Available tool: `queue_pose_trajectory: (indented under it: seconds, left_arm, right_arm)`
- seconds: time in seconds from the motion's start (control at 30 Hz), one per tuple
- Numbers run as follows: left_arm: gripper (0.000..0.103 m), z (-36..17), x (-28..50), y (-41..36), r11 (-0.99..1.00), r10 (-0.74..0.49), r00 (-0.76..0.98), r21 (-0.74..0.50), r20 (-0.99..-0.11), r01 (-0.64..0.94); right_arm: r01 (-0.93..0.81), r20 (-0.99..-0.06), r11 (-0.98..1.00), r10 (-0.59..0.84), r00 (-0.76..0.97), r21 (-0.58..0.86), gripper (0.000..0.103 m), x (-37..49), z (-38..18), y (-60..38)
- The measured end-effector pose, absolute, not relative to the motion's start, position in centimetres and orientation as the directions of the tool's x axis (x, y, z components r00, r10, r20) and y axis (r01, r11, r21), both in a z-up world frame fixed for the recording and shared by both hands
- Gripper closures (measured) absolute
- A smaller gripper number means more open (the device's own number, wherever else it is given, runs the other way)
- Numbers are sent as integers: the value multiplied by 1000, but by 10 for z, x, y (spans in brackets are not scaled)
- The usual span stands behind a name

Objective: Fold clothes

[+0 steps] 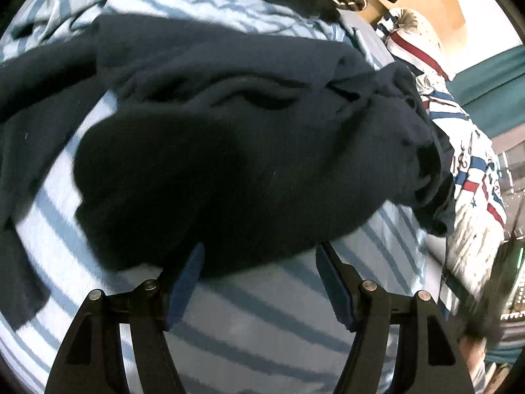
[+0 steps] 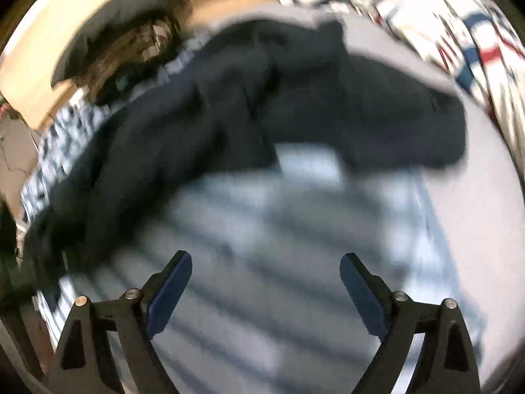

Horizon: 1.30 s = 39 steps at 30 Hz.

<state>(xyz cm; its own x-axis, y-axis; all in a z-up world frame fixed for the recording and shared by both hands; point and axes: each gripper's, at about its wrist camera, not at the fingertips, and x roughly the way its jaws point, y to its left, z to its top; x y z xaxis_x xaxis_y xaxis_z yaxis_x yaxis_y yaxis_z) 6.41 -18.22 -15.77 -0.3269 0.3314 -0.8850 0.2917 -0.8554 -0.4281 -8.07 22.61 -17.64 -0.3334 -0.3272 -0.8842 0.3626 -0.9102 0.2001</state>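
Left wrist view: a dark navy garment (image 1: 229,124) is seen crumpled in a heap on a bed covered by a blue-and-white striped sheet (image 1: 256,321), its near edge lying just ahead of the left tongs (image 1: 259,262) and partly between the spread blue pads. These tongs are held open; no cloth appears to be pinched, though the tip of one pad is overlapped by the dark fabric. From the right wrist view, which is blurred, the same garment (image 2: 229,124) is spread well ahead of the right tongs (image 2: 265,272), whose jaws stand wide apart with only sheet between them.

The garment is judged soft, thick and limp, likely a sweatshirt or fleece: moderately light, not slippery, not fragile, and prone to sag and bunch when lifted. A hold is best taken at a hem or a corner of the near edge, where a single layer can be pinched.

Bare sheet lies below and around both tongs, giving room for flattening. Beyond the garment, a red, white and blue patterned cloth (image 1: 459,151) is piled to the right, and further dark clothes (image 2: 131,46) sit at the far edge, which limit spreading that way.
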Motion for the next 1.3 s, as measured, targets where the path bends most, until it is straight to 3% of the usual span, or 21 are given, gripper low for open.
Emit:
queue_pose_trajectory:
  seconds: [0.17,0.27,0.37,0.47,0.67,0.87,1.0,1.07,1.17,1.3]
  left_arm:
    - [32,-166,84,-193,-831,343,-297,-435,-891,348]
    - [32,-159,92,-196,-807,374,-309,-471,-874,356]
    - [32,-125,86,-197,-798,425,-426,-553,-798,240]
    - [32,-90,54,-191,-874,318,-512,-456,-798,168]
    - [32,-115,-28,-141,-941,269,-403,-328,-875,84]
    - [31,-167,9,-86,-998,-22,-272,39,-962,-58]
    - [32,-166,50,-107,-998,47,-207,-37,-977,-54]
    - [32,-166,66,-120,-996,81,-188,-72,-979,-55]
    - [32,-165,83,-132,-995,95,-148,-87,-984,-56]
    - [32,-160,91,-139,-991,90,-107,-79,-990,-108]
  right_arm:
    - [342,-817,-911,-371,-441,229,5,-164,-168,193]
    - [351,-815,-840,-514,-267,415,5,-172,-201,159]
    - [468,-787,-719,-612,-74,514,8,-131,-225,128]
    - [656,-834,-656,-547,-73,374,8,-60,-229,122]
    - [601,-824,-626,-557,102,497,10,11,-226,181]
    - [540,-890,-797,-420,-177,269,8,-27,-187,222]
    - [485,-882,-872,-281,-379,69,7,-55,-154,237]
    - [465,-857,-884,-271,-437,43,7,-78,-138,225]
    - [492,-836,-866,-335,-435,91,3,-101,-136,205]
    - [560,-933,-813,-309,-183,159,4,-103,-206,151]
